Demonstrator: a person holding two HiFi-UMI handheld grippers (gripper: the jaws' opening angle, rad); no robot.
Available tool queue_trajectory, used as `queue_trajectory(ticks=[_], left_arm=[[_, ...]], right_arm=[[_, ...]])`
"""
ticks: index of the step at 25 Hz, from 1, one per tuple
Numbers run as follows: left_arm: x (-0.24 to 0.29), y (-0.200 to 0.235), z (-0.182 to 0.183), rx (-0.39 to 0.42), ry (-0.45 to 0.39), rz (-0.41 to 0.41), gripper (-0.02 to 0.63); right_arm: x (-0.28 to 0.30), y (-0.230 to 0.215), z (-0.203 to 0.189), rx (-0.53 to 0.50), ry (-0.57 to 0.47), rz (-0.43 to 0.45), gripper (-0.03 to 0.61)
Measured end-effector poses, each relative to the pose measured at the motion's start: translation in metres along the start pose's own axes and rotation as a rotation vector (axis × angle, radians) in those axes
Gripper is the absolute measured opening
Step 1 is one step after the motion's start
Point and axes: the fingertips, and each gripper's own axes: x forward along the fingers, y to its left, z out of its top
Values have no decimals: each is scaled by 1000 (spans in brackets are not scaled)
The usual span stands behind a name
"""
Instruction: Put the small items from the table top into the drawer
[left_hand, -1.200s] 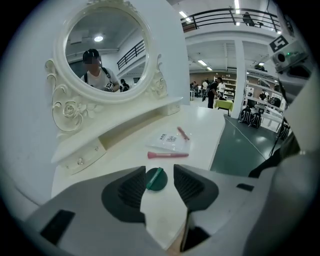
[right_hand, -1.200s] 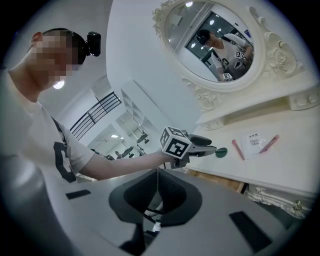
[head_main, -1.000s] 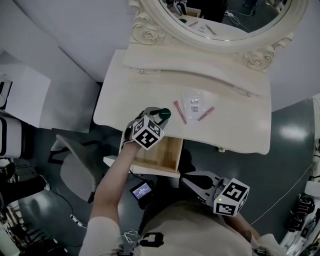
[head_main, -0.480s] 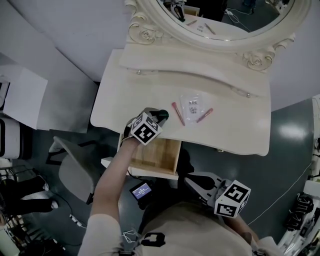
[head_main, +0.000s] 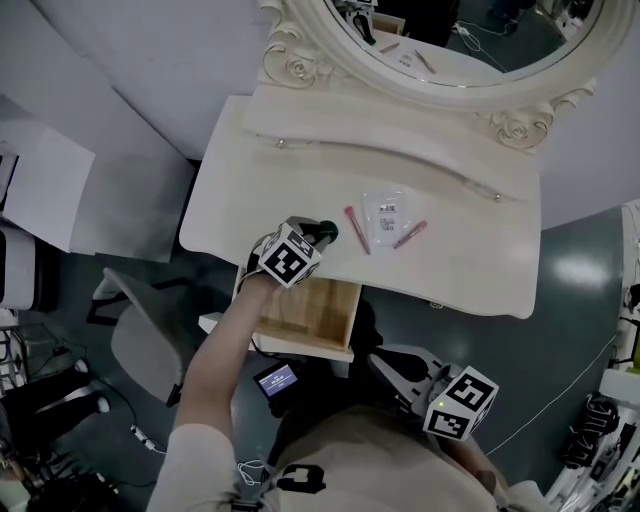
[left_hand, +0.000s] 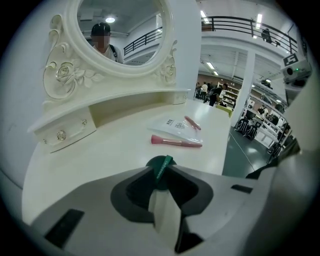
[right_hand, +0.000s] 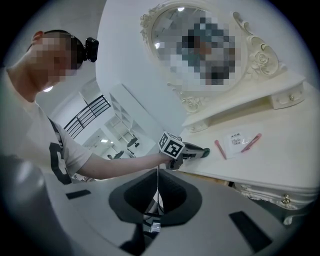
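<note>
A small dark green round item (head_main: 329, 231) sits near the dressing table's front edge (head_main: 250, 190), above the open wooden drawer (head_main: 305, 310). My left gripper (head_main: 323, 235) has just been closing and its jaws now pinch that green item (left_hand: 161, 169) at their tips. Further right on the table top lie a pink brush (head_main: 357, 229), a clear packet (head_main: 388, 210) and a second pink stick (head_main: 411, 233). My right gripper (head_main: 376, 360) hangs low in front of the table, shut with nothing in it. The brush (left_hand: 176, 142) and the packet (left_hand: 172, 126) show beyond the left gripper (left_hand: 161, 176).
An oval mirror (head_main: 440, 40) in a carved frame stands at the table's back, over a raised shelf with small knobbed drawers (left_hand: 61, 135). A grey chair (head_main: 140, 340) stands at the left, and a small lit device (head_main: 277, 380) lies below the drawer.
The left gripper's jaws have narrowed onto the green item and the gripper has sunk slightly toward the table. The right gripper has stayed where it was.
</note>
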Motion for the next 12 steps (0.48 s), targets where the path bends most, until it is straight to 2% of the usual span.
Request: queue_trajectory(ticks=[3,12], left_arm=[[-1,3,-1,-6,1,5,84],[-2,7,0,-14,-8,17,57]], right_arm=[[1,-1,-1,33,-14,-4,28],[1,0,1,41,-31,-13,29]])
